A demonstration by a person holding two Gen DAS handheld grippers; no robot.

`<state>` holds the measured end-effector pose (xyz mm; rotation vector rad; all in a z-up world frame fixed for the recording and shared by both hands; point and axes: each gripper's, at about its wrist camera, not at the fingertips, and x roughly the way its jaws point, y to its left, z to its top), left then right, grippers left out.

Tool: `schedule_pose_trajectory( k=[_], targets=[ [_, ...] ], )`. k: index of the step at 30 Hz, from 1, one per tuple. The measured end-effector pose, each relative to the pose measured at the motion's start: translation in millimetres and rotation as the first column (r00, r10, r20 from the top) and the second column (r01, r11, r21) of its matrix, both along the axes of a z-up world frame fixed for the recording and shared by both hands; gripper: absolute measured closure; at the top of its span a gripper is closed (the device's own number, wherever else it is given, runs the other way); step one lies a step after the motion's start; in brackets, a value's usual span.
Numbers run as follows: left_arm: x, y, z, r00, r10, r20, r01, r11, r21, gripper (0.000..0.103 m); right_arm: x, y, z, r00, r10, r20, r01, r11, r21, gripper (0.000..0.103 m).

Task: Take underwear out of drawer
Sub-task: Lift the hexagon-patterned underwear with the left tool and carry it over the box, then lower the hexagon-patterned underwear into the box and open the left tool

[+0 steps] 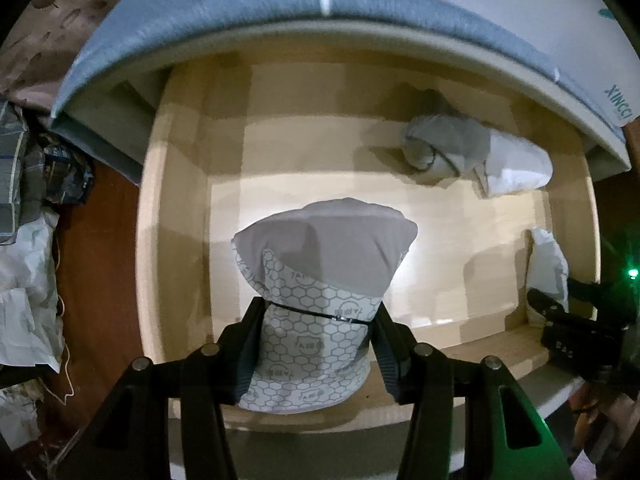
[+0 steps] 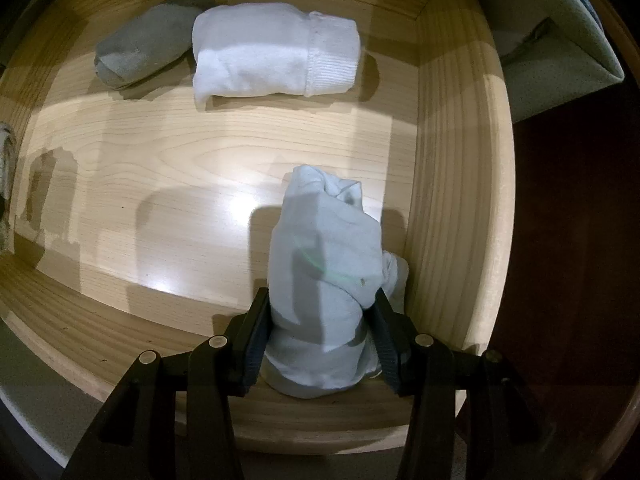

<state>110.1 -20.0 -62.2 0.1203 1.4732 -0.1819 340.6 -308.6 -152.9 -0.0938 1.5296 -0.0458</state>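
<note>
The light wooden drawer (image 1: 304, 148) stands open below me. My left gripper (image 1: 318, 316) is shut on a rolled grey-and-white underwear (image 1: 320, 264) with a honeycomb-print waistband, held upright above the drawer floor. In the right wrist view, my right gripper (image 2: 320, 306) is shut on a pale blue rolled underwear (image 2: 324, 264) close to the drawer's right wall (image 2: 452, 160). That pale roll (image 1: 548, 268) also shows at the right edge of the left wrist view. A white roll (image 2: 272, 56) and a grey roll (image 2: 140, 52) lie side by side at the drawer's back.
A grey-blue cabinet top (image 1: 240, 4) overhangs the drawer's back. Dark red-brown floor (image 1: 100, 240) lies to the left, with heaps of clothes and white bags (image 1: 28, 248). The drawer's front edge (image 2: 280, 420) runs just under my right gripper.
</note>
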Motion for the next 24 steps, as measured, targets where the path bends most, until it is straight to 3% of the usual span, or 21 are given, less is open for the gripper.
schedule_pose_trajectory(
  k=[5, 15, 24],
  targets=[
    [9, 13, 29, 0.998, -0.002, 0.066, 0.001, 1.000, 0.012, 0.052, 0, 0, 0, 1.000, 0.000, 0.000, 0.000, 1.000, 0.000, 0.057],
    [3, 11, 84, 0.988, -0.029, 0.154, 0.037, 0.998, -0.047, 0.052, 1, 1, 0, 1.000, -0.002, -0.001, 0.002, 1.000, 0.000, 0.057],
    [7, 26, 154, 0.966, -0.035, 0.258, 0.056, 0.996, -0.075, 0.052, 1, 2, 0, 1.000, -0.003, -0.002, 0.003, 1.000, 0.000, 0.057]
  ],
)
